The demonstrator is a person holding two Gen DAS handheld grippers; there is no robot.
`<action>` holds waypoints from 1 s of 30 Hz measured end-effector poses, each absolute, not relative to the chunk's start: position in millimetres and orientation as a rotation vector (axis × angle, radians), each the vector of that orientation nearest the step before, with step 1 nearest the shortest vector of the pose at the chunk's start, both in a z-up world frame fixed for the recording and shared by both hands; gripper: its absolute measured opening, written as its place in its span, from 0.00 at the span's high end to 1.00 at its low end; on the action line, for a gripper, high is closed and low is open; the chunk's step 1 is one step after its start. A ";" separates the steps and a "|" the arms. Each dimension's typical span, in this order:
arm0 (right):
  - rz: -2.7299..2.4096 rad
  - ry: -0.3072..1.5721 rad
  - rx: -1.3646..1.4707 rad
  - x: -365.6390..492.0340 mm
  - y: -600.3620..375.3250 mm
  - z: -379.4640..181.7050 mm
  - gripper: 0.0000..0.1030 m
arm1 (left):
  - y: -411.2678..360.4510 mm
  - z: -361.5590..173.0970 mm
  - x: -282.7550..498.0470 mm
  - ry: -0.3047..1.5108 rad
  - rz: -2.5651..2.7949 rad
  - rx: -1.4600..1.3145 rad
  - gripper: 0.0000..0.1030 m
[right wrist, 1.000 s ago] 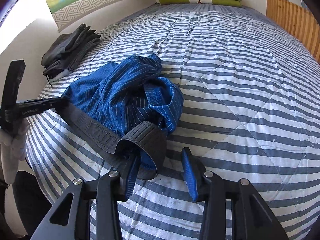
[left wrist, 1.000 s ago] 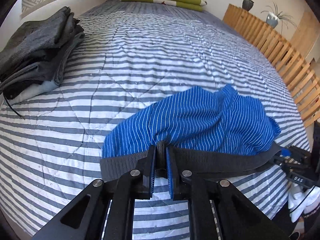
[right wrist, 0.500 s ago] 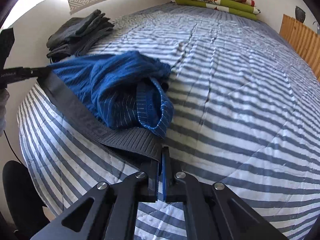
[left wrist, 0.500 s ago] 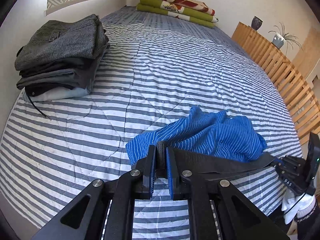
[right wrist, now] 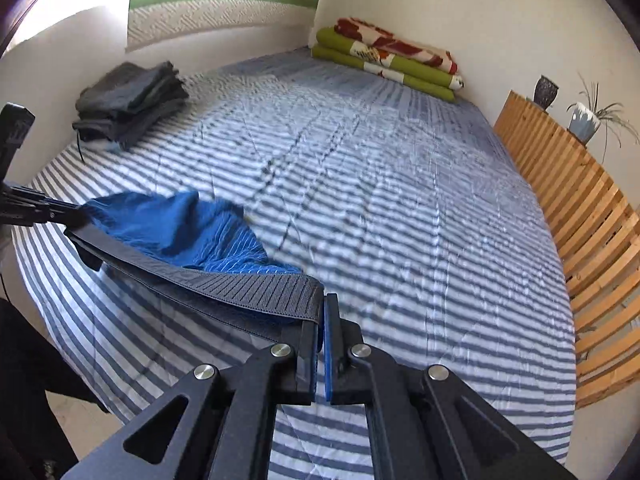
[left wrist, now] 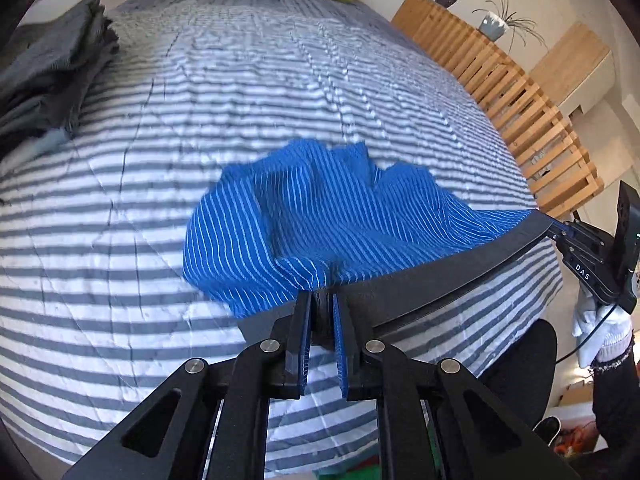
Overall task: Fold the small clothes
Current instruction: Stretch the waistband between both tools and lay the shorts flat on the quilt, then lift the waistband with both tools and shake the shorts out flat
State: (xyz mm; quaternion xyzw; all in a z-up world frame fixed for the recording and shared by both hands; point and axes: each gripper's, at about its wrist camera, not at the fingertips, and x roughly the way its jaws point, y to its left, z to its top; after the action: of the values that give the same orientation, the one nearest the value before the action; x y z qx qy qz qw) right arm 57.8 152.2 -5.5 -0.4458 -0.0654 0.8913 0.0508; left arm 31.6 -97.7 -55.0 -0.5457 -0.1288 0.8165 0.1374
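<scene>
While both claws are clamping the dark waistband (right wrist: 224, 284) | left gripper (left wrist: 321, 312), right gripper (right wrist: 322, 324) stretching blue striped shorts (left wrist: 320, 232) above bed's near edge (right wrist: 400, 240) | folding not begun; grey folded stack (right wrist: 128, 100) sitting at far-left corner.

Black claw (left wrist: 321, 312) w/ blue pads (left wrist: 306, 340), silver screws; white glove (left wrist: 600, 332).

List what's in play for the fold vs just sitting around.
In play:
- blue striped shorts, dark waistband stretched between both grippers
- left gripper
- right gripper
- striped bedspread

Lying about:
- grey folded pile
- green blankets
- potted plant
- vase
</scene>
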 end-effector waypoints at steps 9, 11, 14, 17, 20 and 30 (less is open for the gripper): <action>2.632 -0.044 -1.506 90.5 183.7 -63.3 0.98 | -138.3 -90.6 73.0 -0.435 2.464 -1.692 1.00; 2.632 -0.041 -1.514 90.1 182.5 -65.4 0.98 | -129.4 -86.0 76.4 -0.362 2.457 -1.653 0.99; 2.640 -0.057 -1.516 88.1 175.4 -66.8 0.98 | -96.4 -78.2 79.5 -0.097 2.498 -1.618 0.76; 2.644 -0.050 -1.520 83.0 171.4 -66.1 0.98 | -57.3 -73.2 82.2 0.156 2.509 -1.532 0.51; 2.645 -0.038 -1.530 81.0 169.9 -66.0 0.98 | -18.3 -78.1 83.5 0.443 2.482 -1.472 0.48; 2.636 0.018 -1.532 75.5 179.8 -60.9 0.98 | 8.6 -95.4 61.0 0.645 2.461 -1.460 0.48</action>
State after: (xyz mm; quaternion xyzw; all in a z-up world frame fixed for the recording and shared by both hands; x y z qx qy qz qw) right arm 75.5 179.8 -60.9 -0.5019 0.0058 0.8637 0.0466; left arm 61.0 8.6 -95.4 -0.4951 0.2188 0.8344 0.1039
